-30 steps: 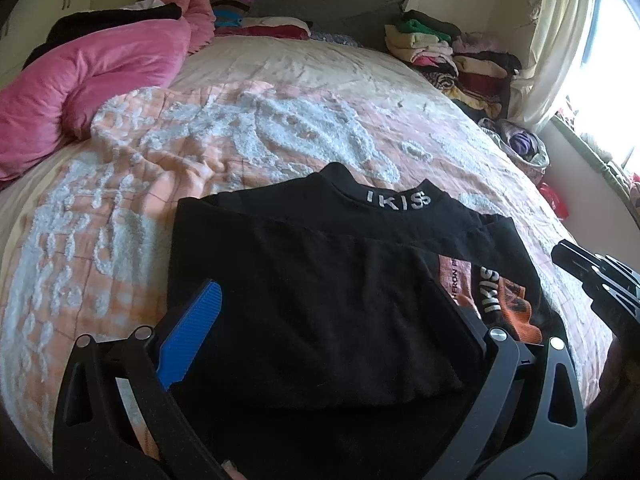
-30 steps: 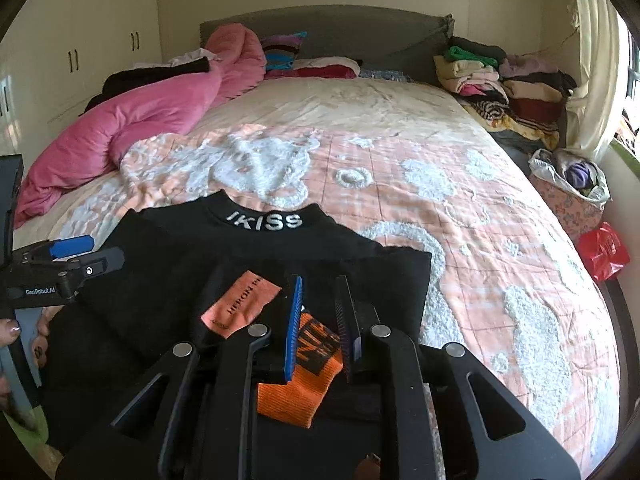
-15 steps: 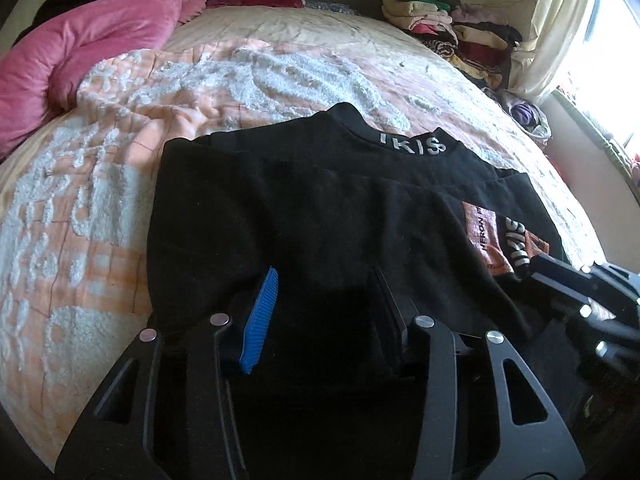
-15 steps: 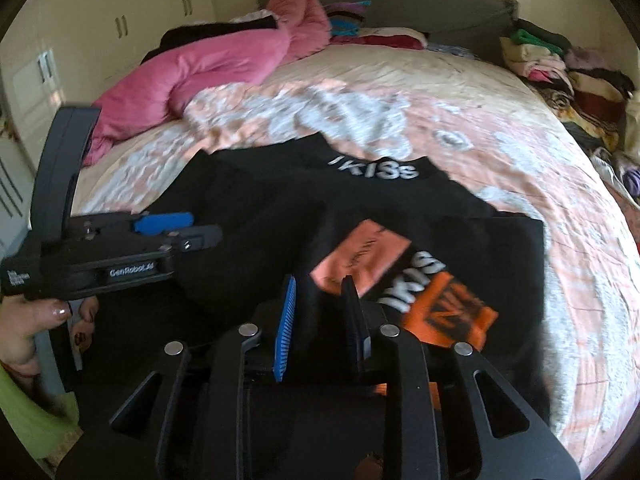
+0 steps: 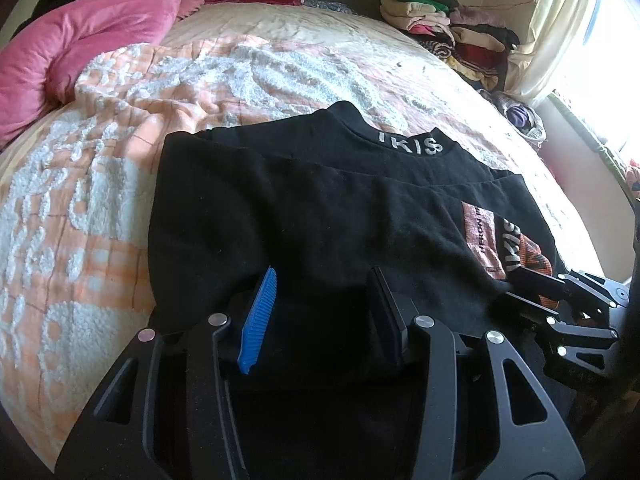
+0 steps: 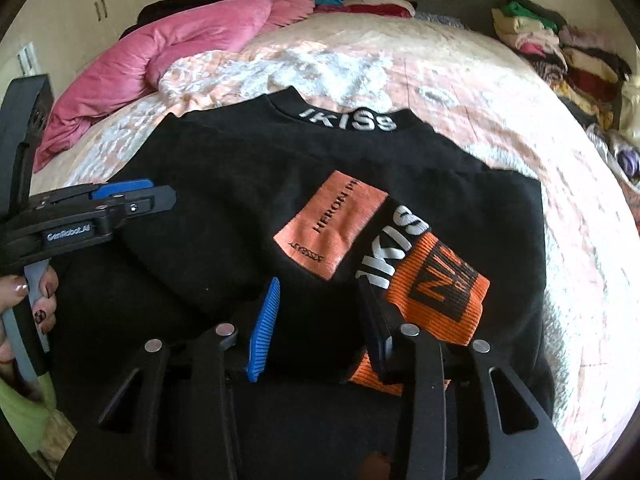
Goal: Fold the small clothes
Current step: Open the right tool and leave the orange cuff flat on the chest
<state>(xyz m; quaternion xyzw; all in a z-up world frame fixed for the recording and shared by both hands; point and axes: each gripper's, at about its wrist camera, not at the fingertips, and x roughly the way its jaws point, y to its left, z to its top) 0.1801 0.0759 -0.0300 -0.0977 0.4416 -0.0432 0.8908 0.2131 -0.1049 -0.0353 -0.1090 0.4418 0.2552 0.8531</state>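
Holding my left gripper [image 5: 324,316] clamped on the black top's [image 5: 304,208] near hem at the bed's [image 5: 80,208] near edge — right gripper [image 6: 320,320] opening, cloth between.

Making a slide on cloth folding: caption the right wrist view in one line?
Right gripper, jaws opening, straddles the black top's near edge; left gripper alongside.

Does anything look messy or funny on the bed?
Yes. The pink duvet lies bunched in a heap at the far left of the bed, not spread out. The black top lies flat, its orange cuff folded across the front.
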